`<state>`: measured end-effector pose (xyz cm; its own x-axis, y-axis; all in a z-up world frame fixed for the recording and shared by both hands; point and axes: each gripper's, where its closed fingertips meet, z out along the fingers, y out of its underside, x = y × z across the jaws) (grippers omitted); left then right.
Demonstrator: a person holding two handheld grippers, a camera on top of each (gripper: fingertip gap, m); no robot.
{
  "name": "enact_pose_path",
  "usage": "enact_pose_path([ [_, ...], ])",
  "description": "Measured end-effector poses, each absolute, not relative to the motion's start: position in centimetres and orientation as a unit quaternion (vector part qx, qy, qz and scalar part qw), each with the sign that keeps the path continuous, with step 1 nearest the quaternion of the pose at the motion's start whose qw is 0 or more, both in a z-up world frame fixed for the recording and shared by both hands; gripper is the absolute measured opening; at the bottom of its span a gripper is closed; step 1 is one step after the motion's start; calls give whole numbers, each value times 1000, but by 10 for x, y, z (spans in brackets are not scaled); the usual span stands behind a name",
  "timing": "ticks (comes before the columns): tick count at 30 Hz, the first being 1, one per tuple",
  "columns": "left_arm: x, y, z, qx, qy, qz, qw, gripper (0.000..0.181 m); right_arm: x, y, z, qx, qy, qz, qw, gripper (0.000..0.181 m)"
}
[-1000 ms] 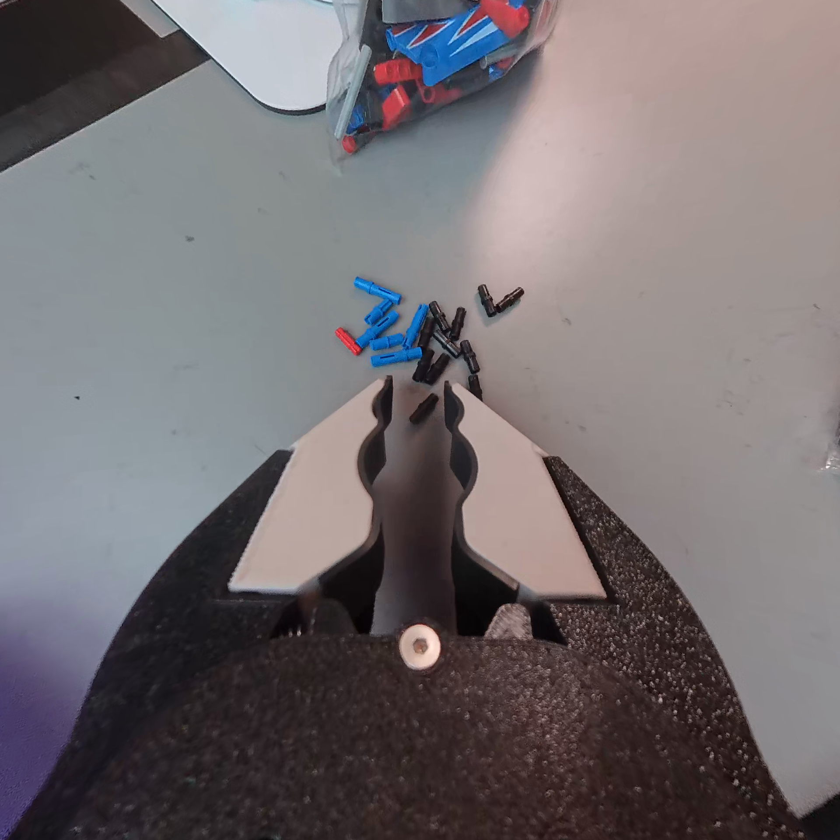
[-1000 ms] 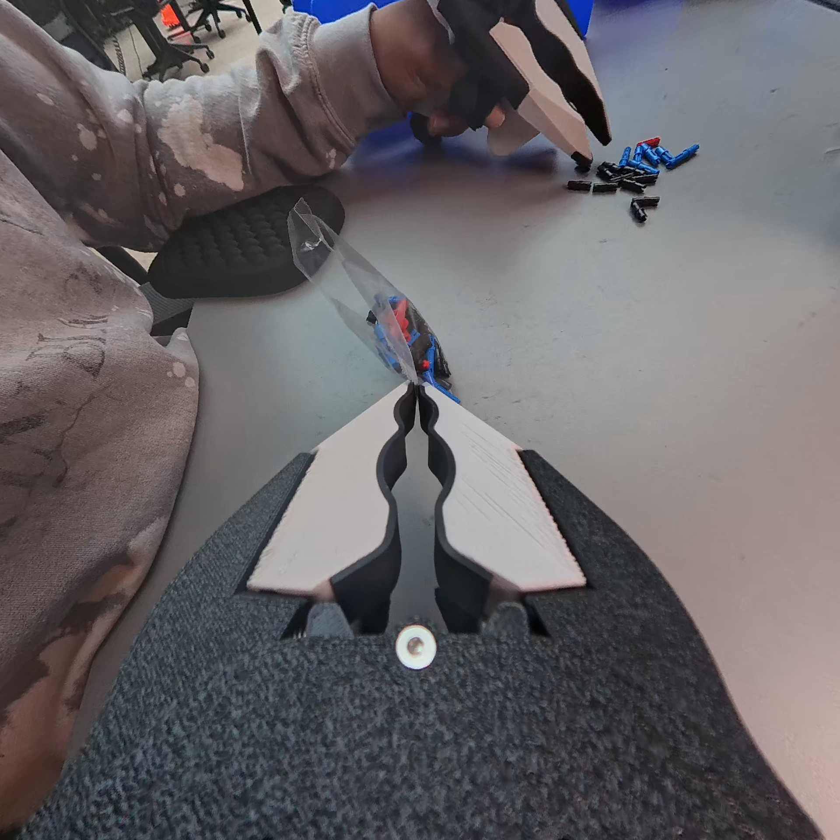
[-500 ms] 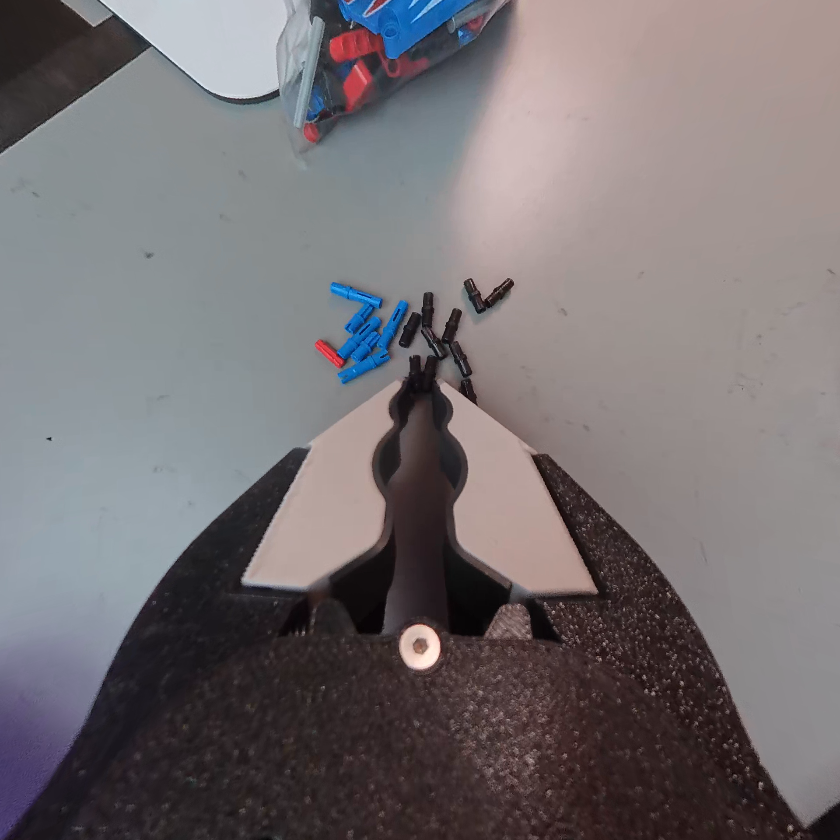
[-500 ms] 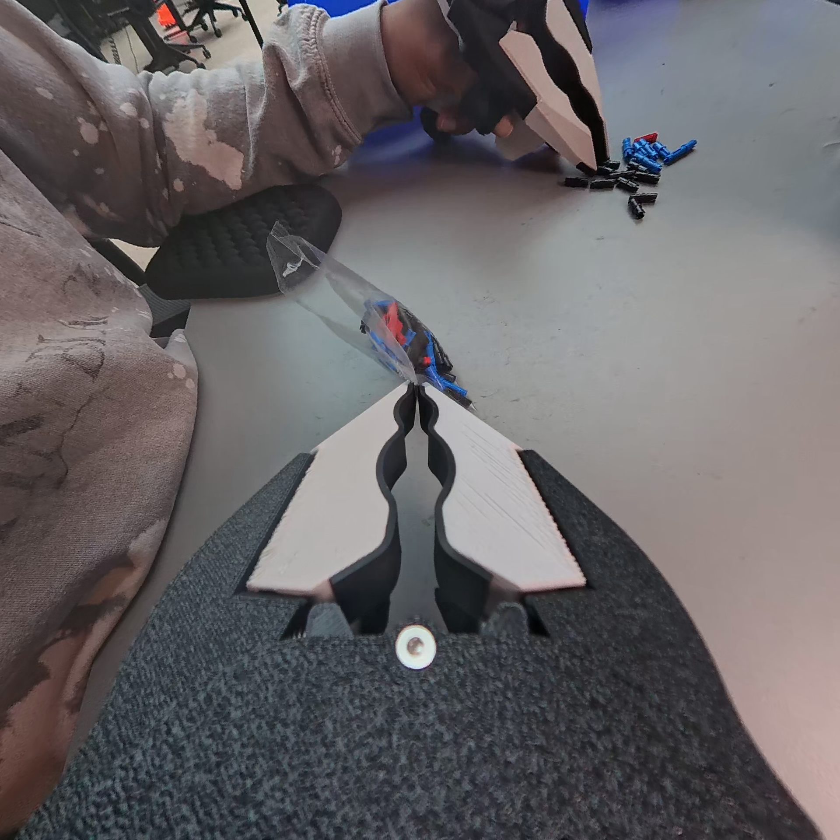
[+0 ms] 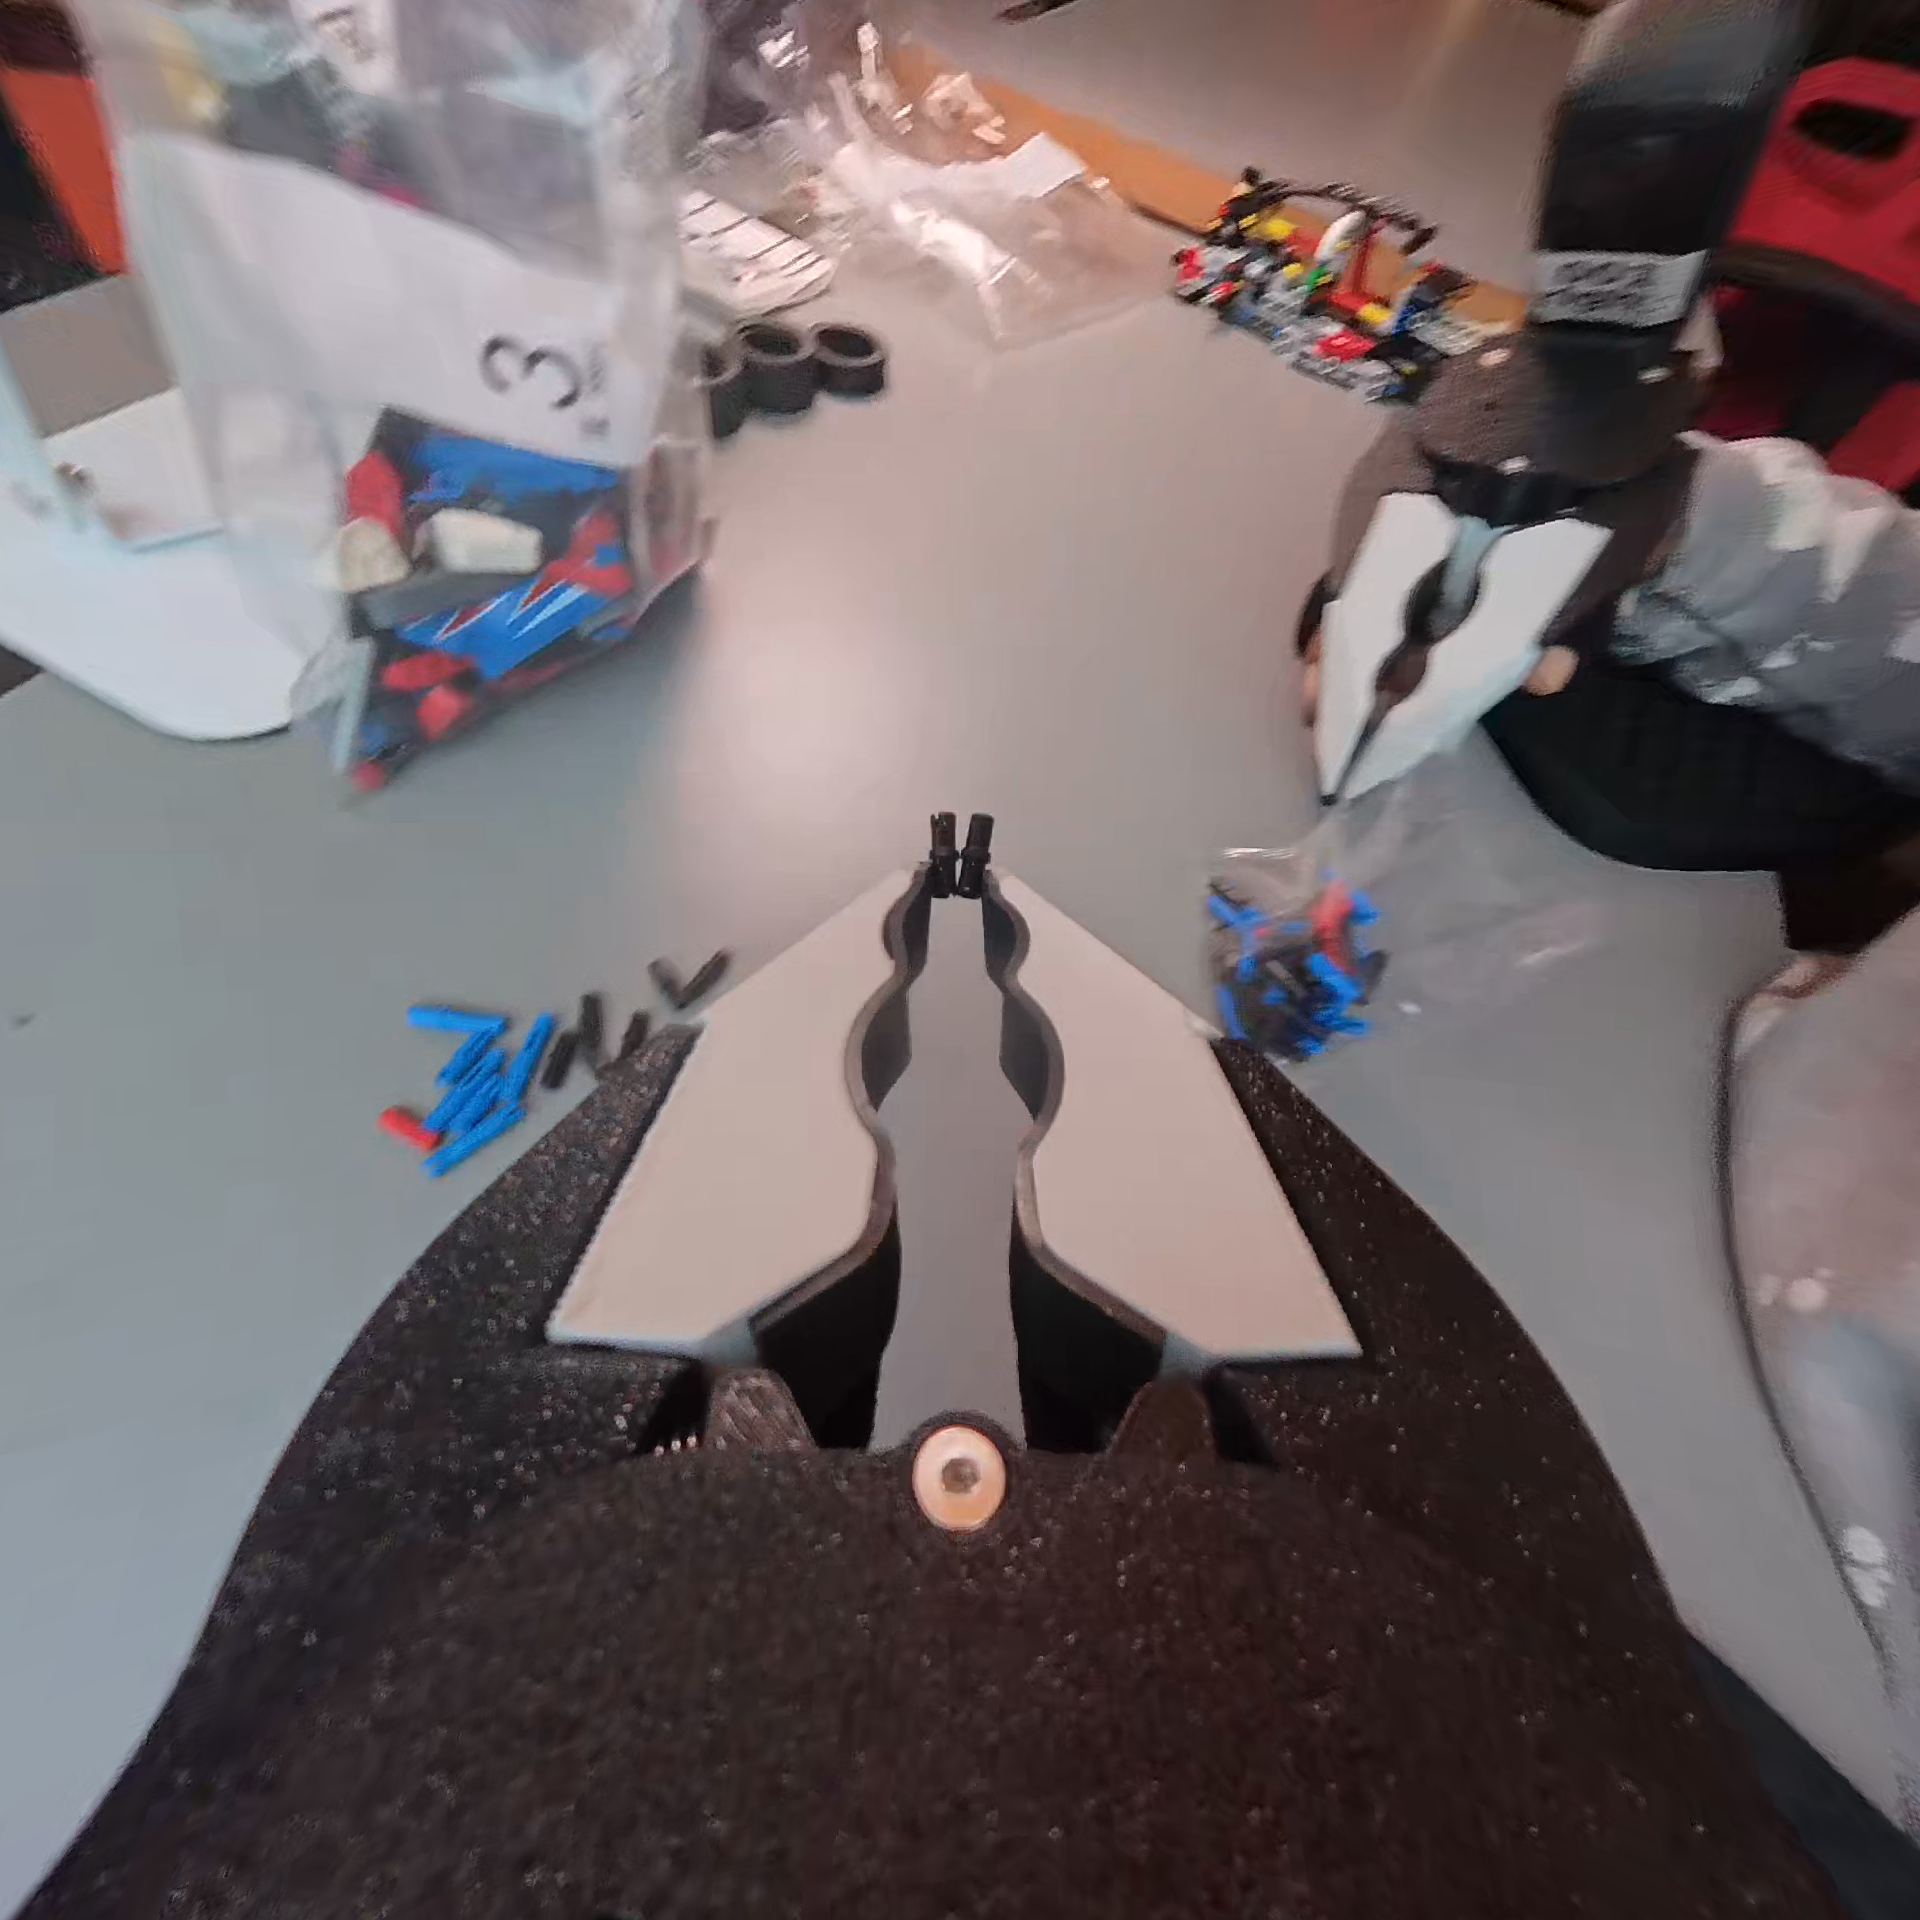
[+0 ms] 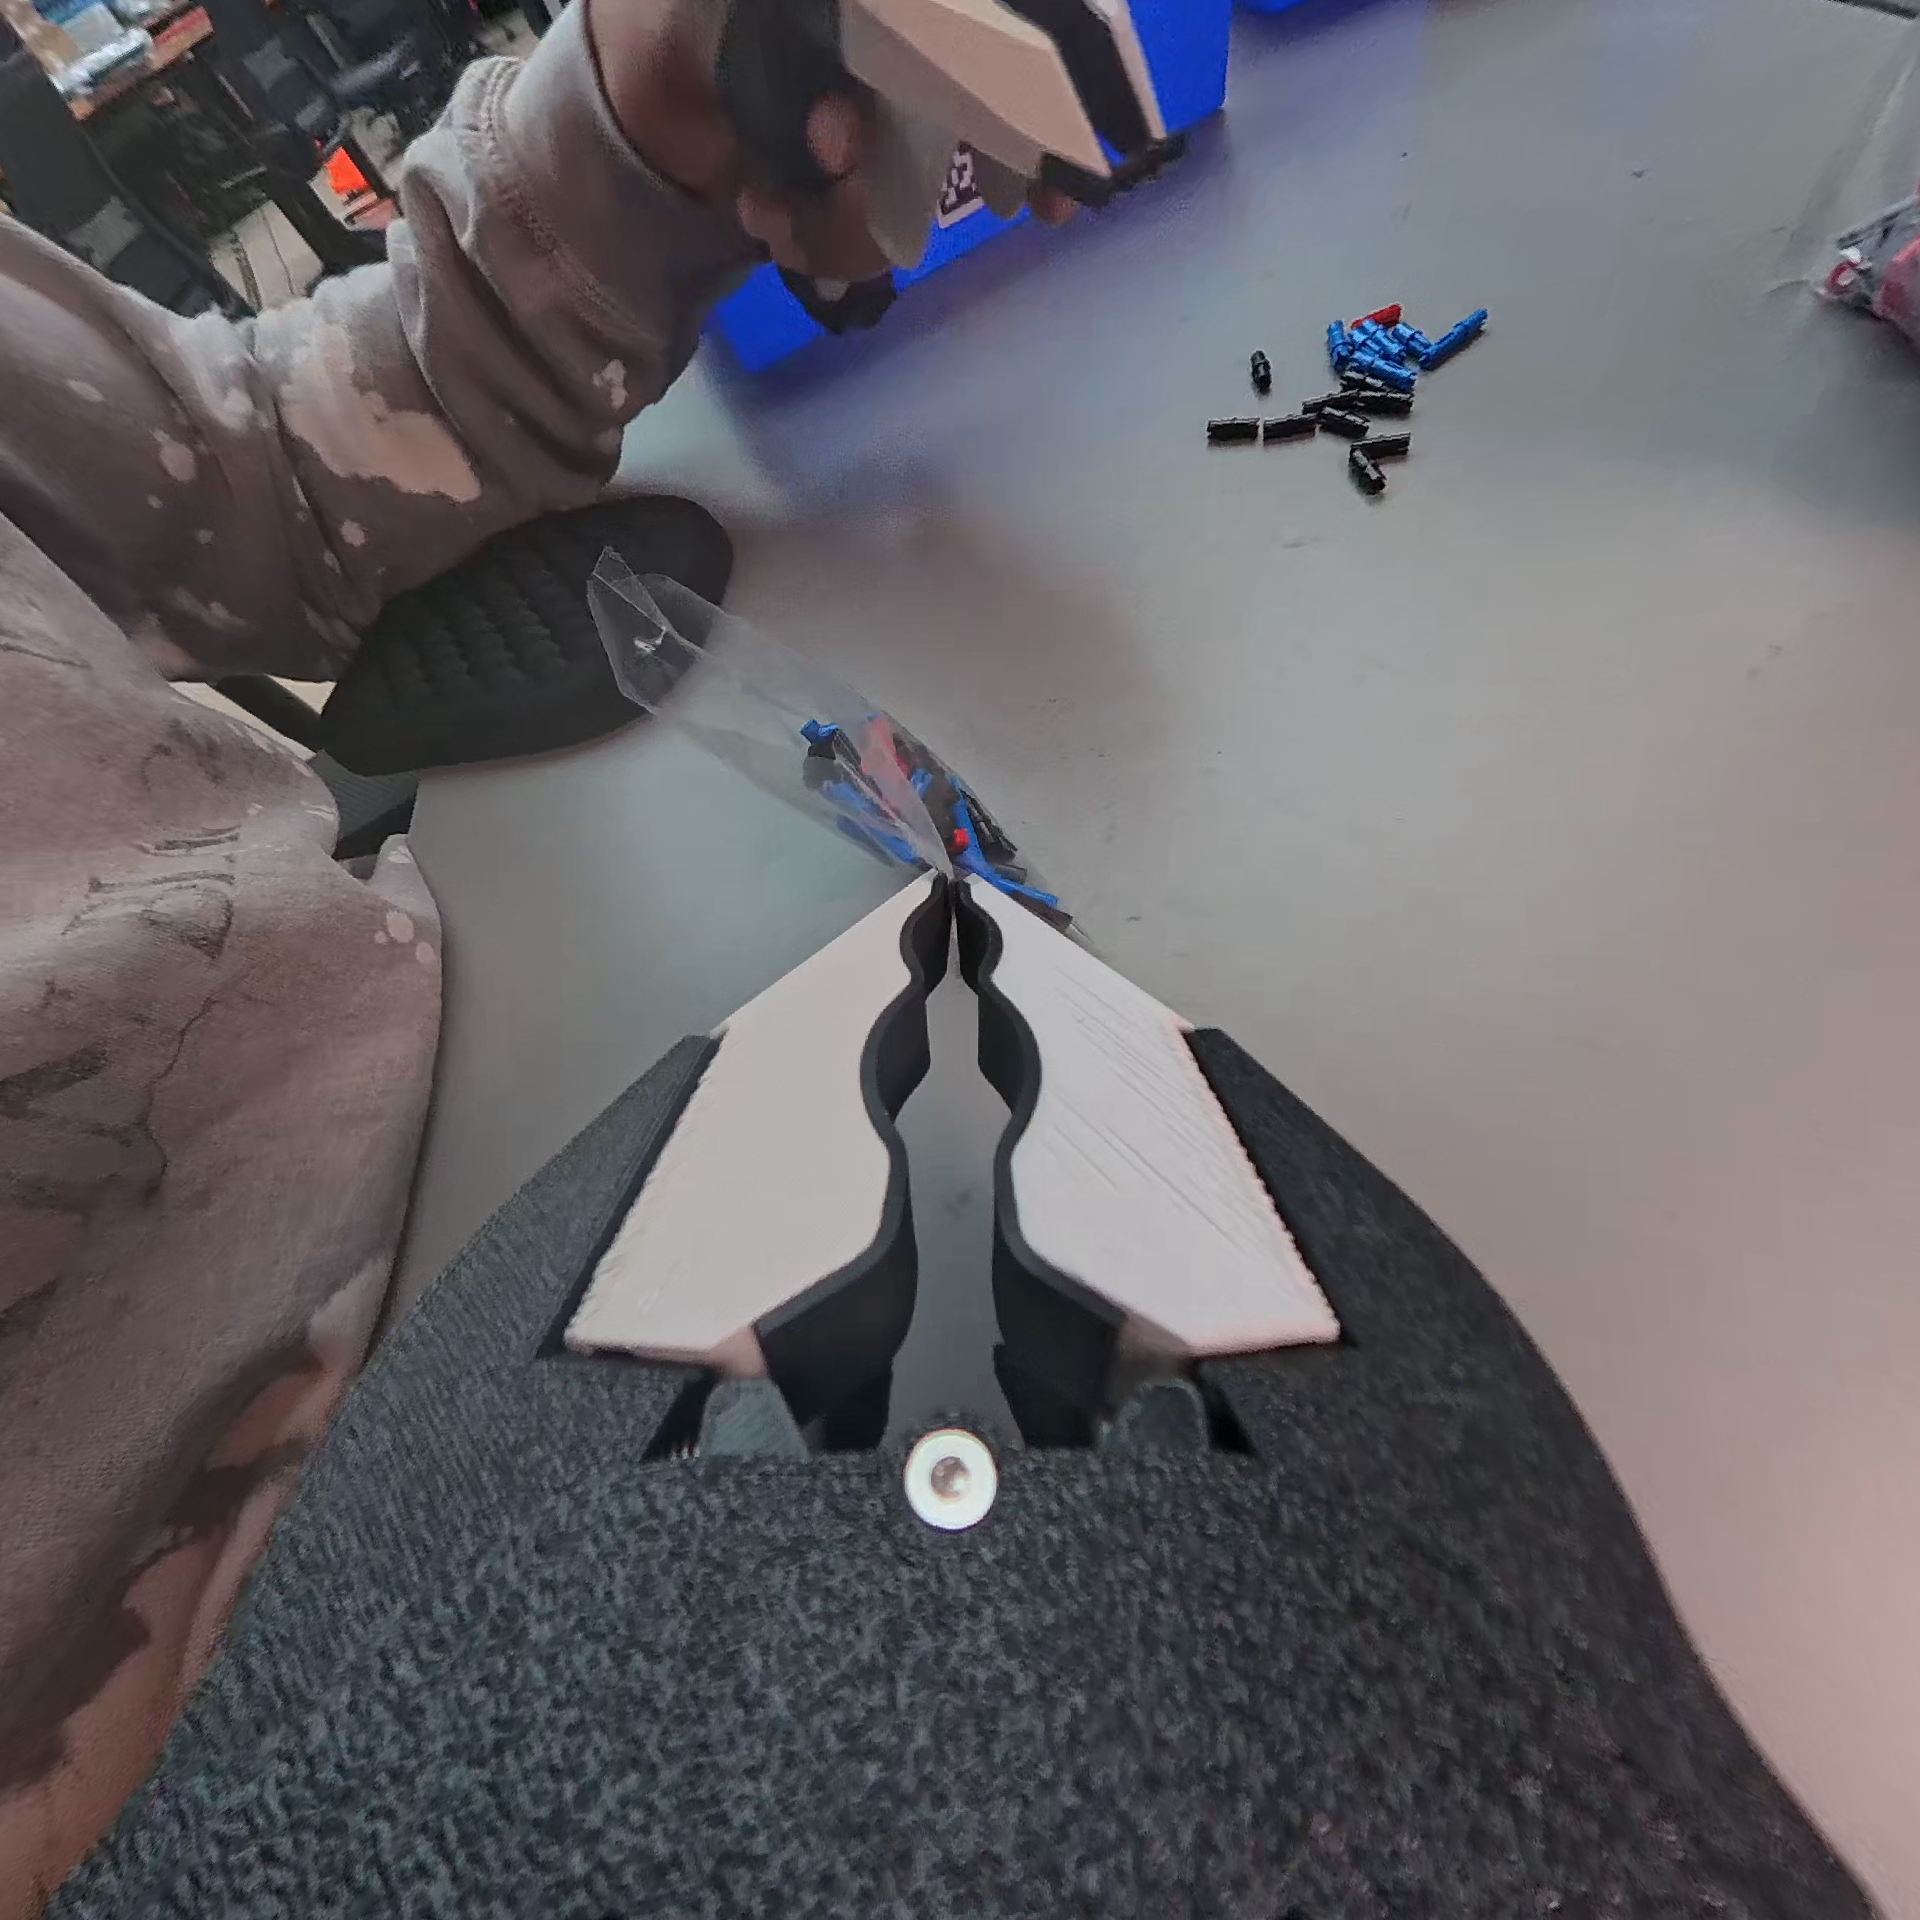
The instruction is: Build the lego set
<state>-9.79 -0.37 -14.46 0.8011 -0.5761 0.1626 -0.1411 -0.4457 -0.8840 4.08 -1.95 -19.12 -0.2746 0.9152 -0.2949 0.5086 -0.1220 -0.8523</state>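
My left gripper (image 5: 958,883) is shut on two small black pins (image 5: 961,850) and holds them up above the grey table, tips pointing away. Loose blue, black and red pins (image 5: 520,1060) lie on the table to its left; they also show in the right wrist view (image 6: 1351,390). My right gripper (image 6: 951,888) is shut on the edge of a small clear bag of pins (image 6: 894,790), which rests on the table. That gripper also shows in the left wrist view (image 5: 1351,769) with the bag (image 5: 1294,966) below it. The left gripper shows raised in the right wrist view (image 6: 1127,161).
A large clear bag of blue, red and white parts (image 5: 488,561) stands at the back left on a white sheet (image 5: 125,623). Black tyres (image 5: 795,364) and a part-built model (image 5: 1325,275) sit farther back. A blue bin (image 6: 977,249) and a person's sleeve (image 6: 343,416) are in the right wrist view. Some 15 cm of space lies between my two pairs of fingers.
My left gripper closed on two black pins in the pile, then lifted and swung right, away from the loose pins. My right gripper kept its hold on the small bag.
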Motion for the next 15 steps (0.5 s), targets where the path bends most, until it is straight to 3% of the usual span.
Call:
enact_pose_path([
  [5, -22, -32, -113, -771, 317, -287, 472, 9, 39, -18, -189, -584, -603, 509, 191, 0],
  [15, 7, -45, -144, -790, 379, -261, 406, 18, 38, -18, -187, -586, -593, 520, 186, 0],
])
